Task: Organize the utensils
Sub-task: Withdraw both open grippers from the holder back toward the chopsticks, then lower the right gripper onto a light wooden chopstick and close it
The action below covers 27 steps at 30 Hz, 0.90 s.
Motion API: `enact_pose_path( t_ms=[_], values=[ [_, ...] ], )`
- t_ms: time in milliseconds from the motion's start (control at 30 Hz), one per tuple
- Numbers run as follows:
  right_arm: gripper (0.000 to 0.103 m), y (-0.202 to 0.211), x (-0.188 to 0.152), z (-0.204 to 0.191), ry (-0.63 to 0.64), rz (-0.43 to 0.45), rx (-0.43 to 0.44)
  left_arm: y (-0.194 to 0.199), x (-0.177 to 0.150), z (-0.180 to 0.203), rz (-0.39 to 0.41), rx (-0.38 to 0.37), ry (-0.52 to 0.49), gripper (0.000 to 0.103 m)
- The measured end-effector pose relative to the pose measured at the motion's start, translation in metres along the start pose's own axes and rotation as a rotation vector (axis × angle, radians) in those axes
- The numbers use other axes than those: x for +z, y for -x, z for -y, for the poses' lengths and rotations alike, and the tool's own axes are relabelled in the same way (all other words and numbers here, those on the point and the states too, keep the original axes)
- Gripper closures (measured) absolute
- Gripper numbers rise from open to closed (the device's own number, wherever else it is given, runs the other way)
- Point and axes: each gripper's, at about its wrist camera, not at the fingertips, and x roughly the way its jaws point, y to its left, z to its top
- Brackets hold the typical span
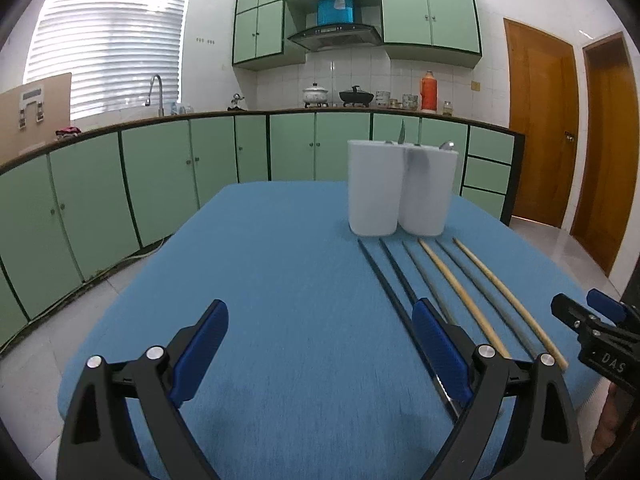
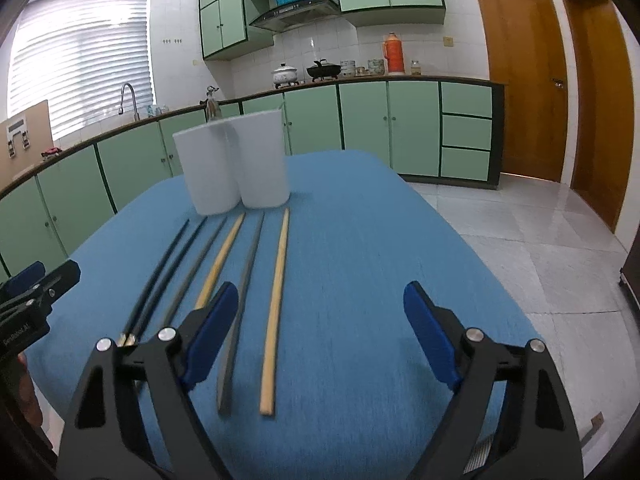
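With both grippers, left [image 1: 320, 354] and right [image 2: 320, 334], spread wide and empty, six chopsticks [image 2: 276, 304] lying toward table's [image 2: 360, 220] near edge before the holders [image 2: 236, 164]: light, stiff, thin, likely slippery, best pinched mid-length.

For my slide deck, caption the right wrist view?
Open right tongs hover over six chopsticks on the blue tablecloth, before two white holders.
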Motion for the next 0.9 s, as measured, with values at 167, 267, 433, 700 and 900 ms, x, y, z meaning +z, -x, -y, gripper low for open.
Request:
enact_pose_path(
  t_ms=[167,267,433,700,900],
  values=[
    [0.033,0.005,-0.012,-0.003,0.012,0.0,0.003,0.007,-0.01,0.0,-0.004,-0.003,0.006,0.012],
    [0.041,0.006,-0.017,-0.005,0.032,0.005,-0.002,0.012,-0.014,0.0,-0.001,-0.005,0.001,0.012],
    [0.052,0.008,-0.027,-0.007,0.045,0.0,0.017,0.016,-0.018,0.001,-0.004,-0.006,0.0,0.012],
    [0.065,0.012,-0.035,-0.013,0.087,0.019,0.006,0.022,-0.024,0.002,-0.008,-0.012,0.001,0.012],
    [0.075,0.014,-0.039,-0.018,0.113,0.029,0.005,0.02,-0.023,0.003,-0.016,-0.008,0.007,0.012]
  ],
)
